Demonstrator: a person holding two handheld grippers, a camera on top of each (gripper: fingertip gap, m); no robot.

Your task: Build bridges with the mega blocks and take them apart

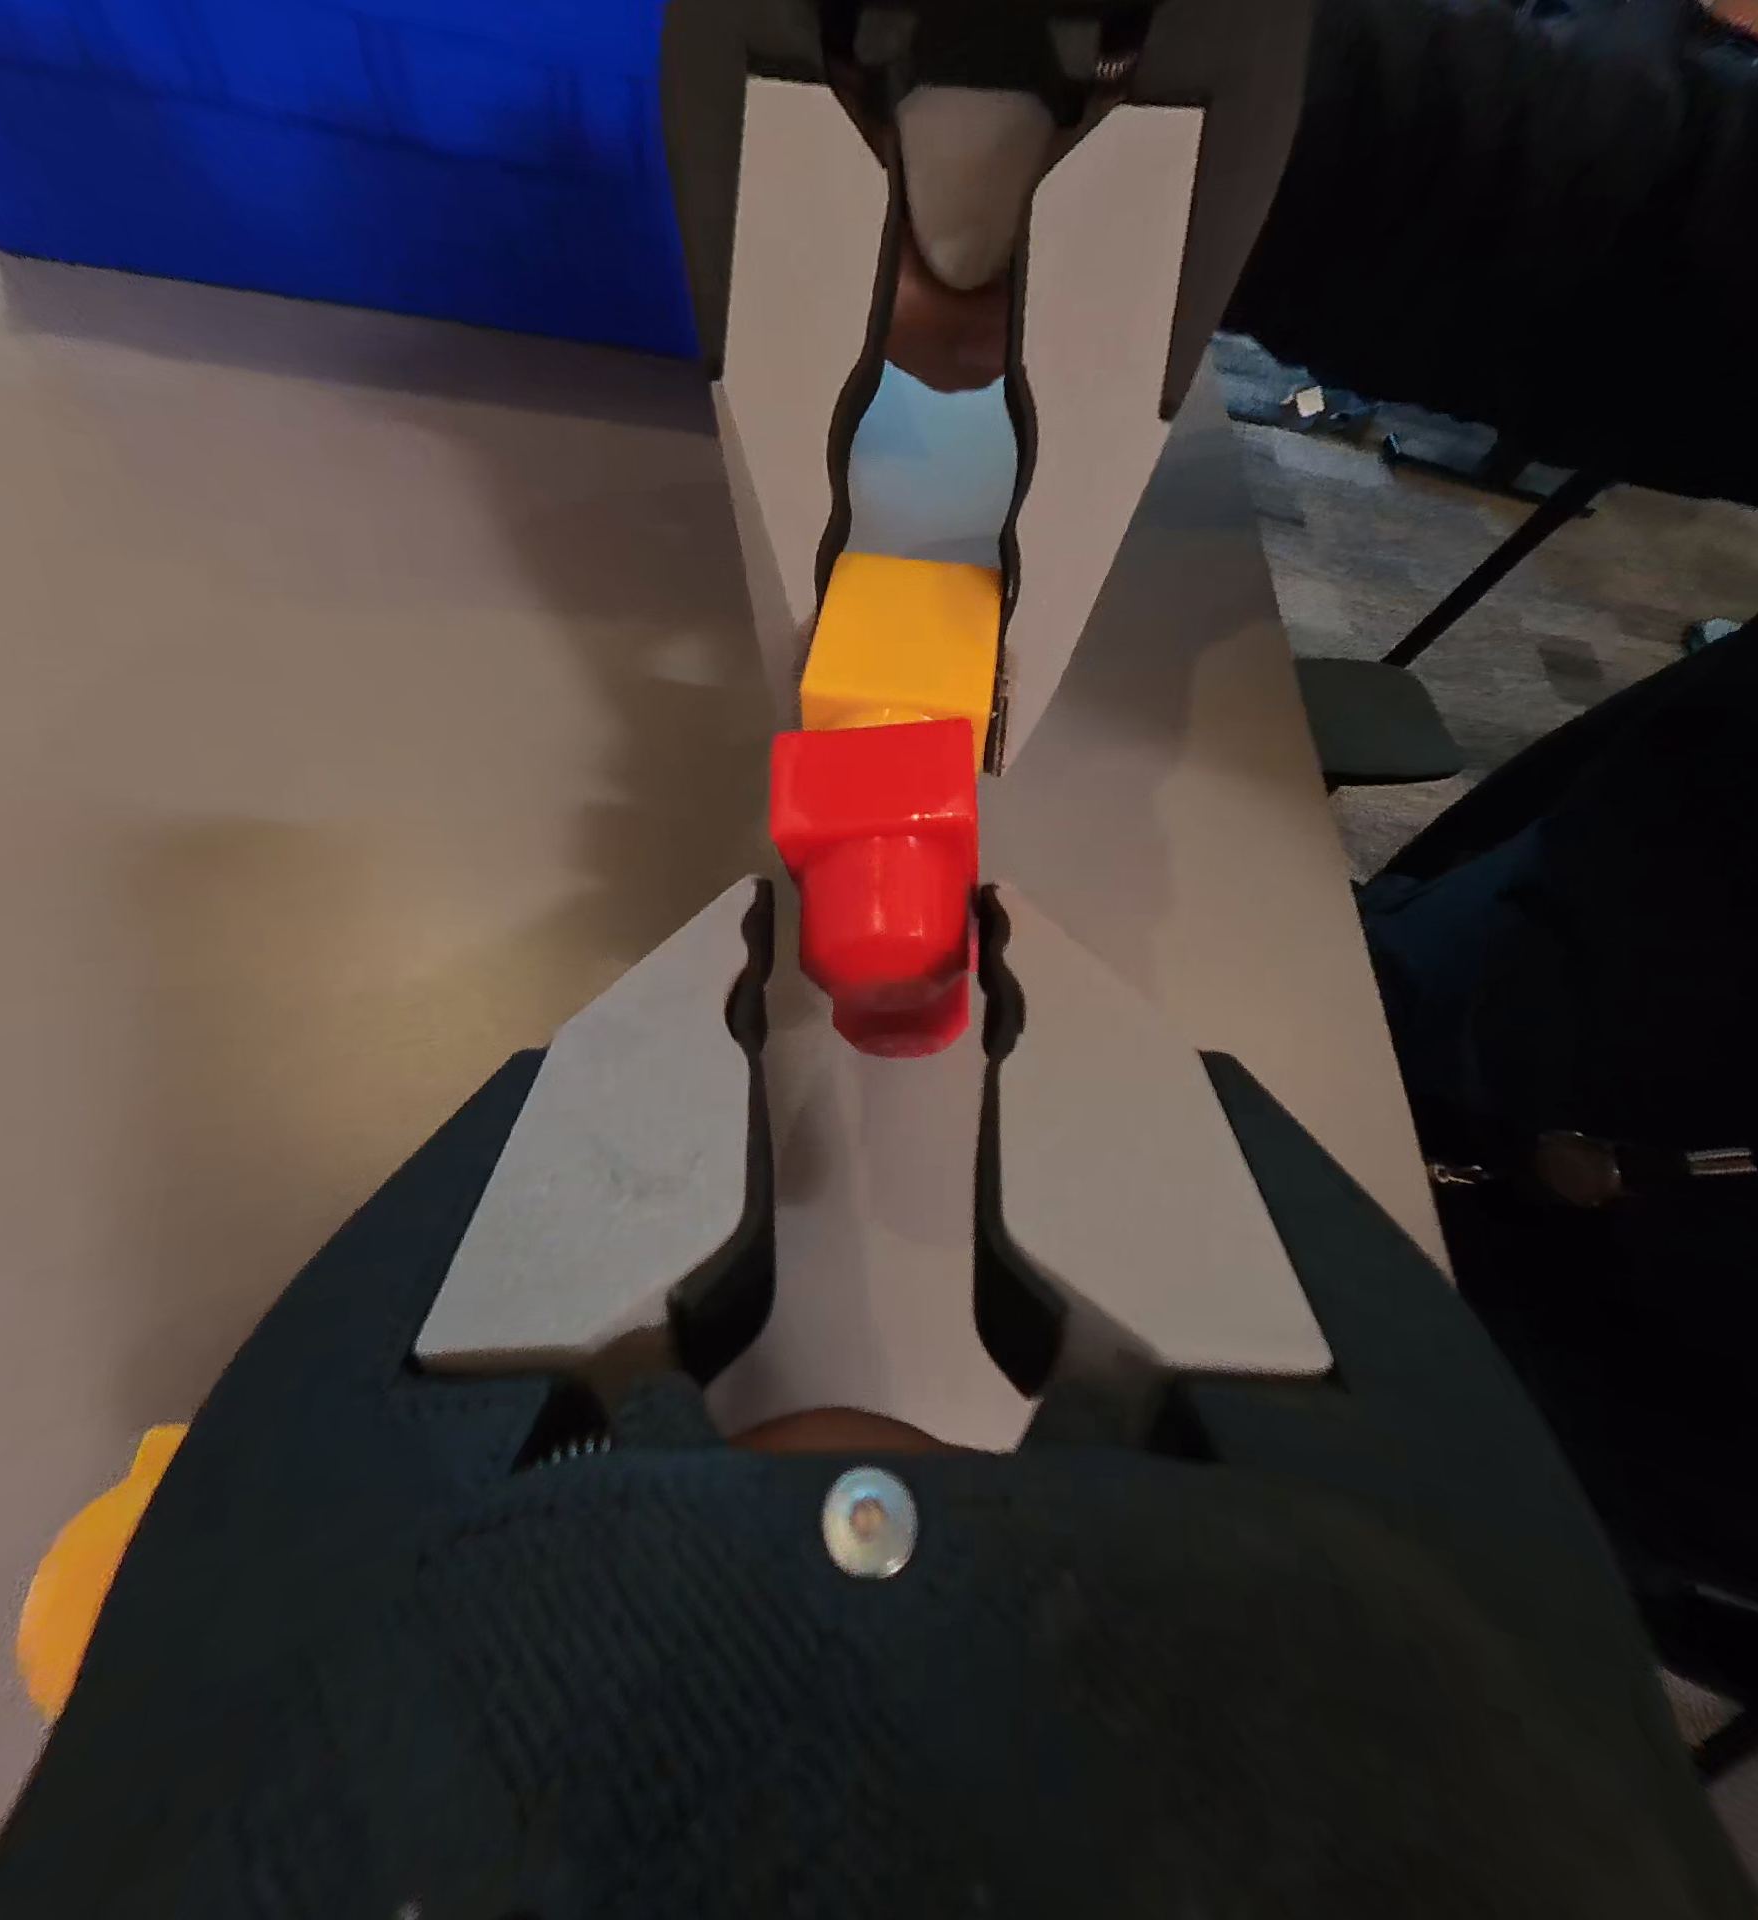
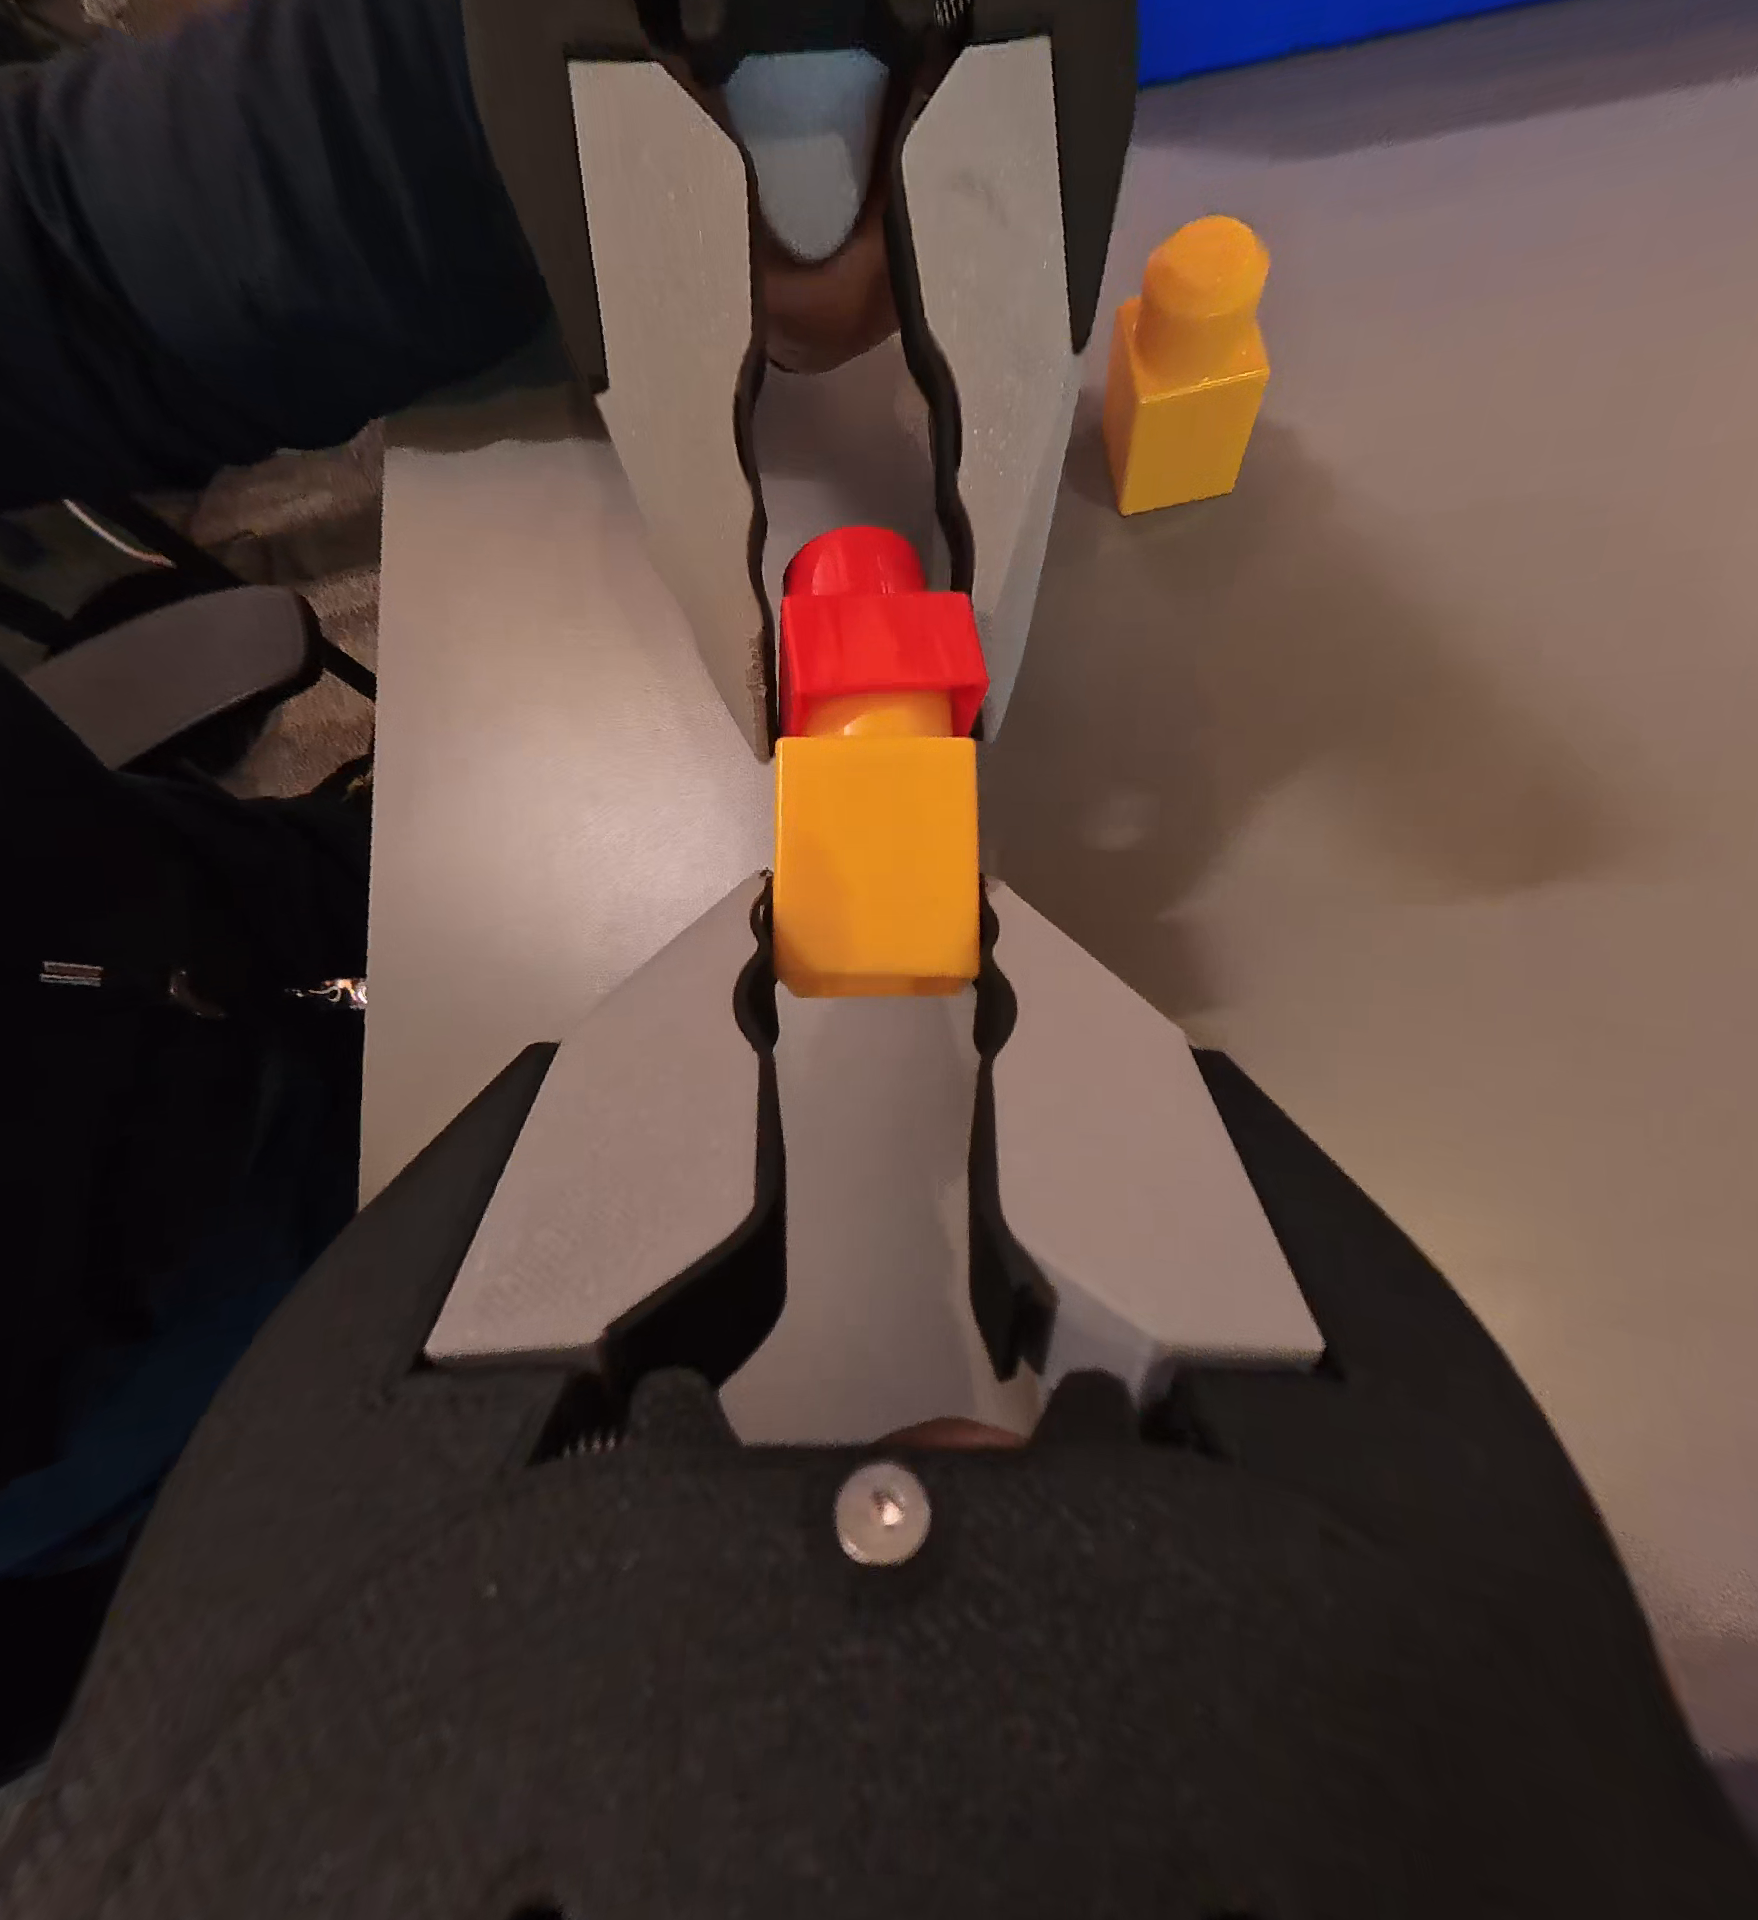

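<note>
Two claws meet nose to nose above the worktop [image 2: 1477,831]. Nearest, the right claw [image 2: 875,935] pinches the yellow block [image 2: 875,862]. At 12 o'clock, the left claw [image 1: 875,966] pinches the red block [image 1: 875,831], half off its peg. Another yellow block [image 2: 1187,405] waits at 1 o'clock. Taking apart looks nearly done.

Red block [image 1: 870,831] (apparently tilted) capping yellow block [image 2: 875,862].
</note>
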